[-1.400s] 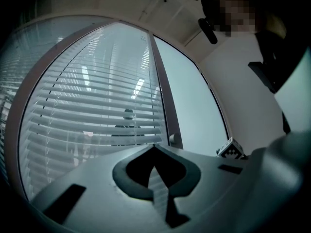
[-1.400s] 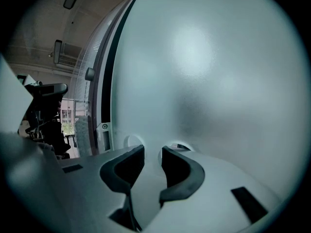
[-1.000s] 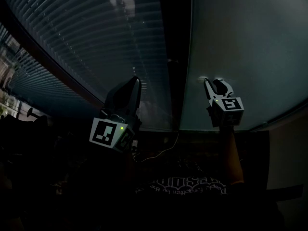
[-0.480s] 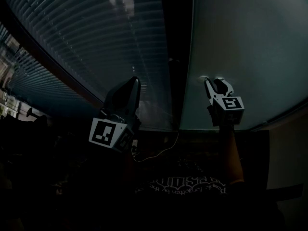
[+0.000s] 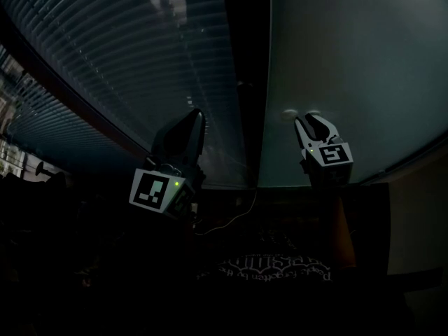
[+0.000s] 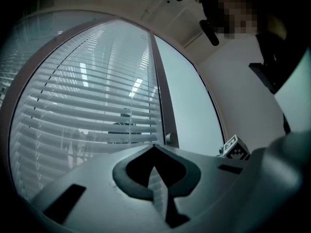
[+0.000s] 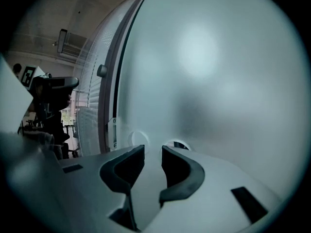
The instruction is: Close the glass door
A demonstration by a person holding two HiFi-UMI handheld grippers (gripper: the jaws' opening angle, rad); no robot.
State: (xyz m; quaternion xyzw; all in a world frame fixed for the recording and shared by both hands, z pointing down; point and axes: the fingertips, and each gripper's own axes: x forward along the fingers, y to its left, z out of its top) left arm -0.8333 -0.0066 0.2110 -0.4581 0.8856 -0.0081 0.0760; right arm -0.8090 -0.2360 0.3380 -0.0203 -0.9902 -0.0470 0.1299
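Frosted glass door (image 5: 350, 61): smooth, matte, pale pane at right, bordered on its left by a dark upright frame (image 5: 245, 61). Slatted blinds (image 5: 126, 54): thin horizontal strips at left.

Right hand-held gripper (image 5: 309, 120): grey jaws apart with nothing between them, tips close to the door and just before two round fittings (image 7: 137, 139) on the glass.

Left hand-held gripper (image 5: 192, 117): jaws closed tip to tip, empty, facing the blinds, left of the frame.

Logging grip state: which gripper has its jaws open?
The right gripper: jaws apart by the frosted door, nothing between them. The left gripper has its jaws together, facing the blinds.
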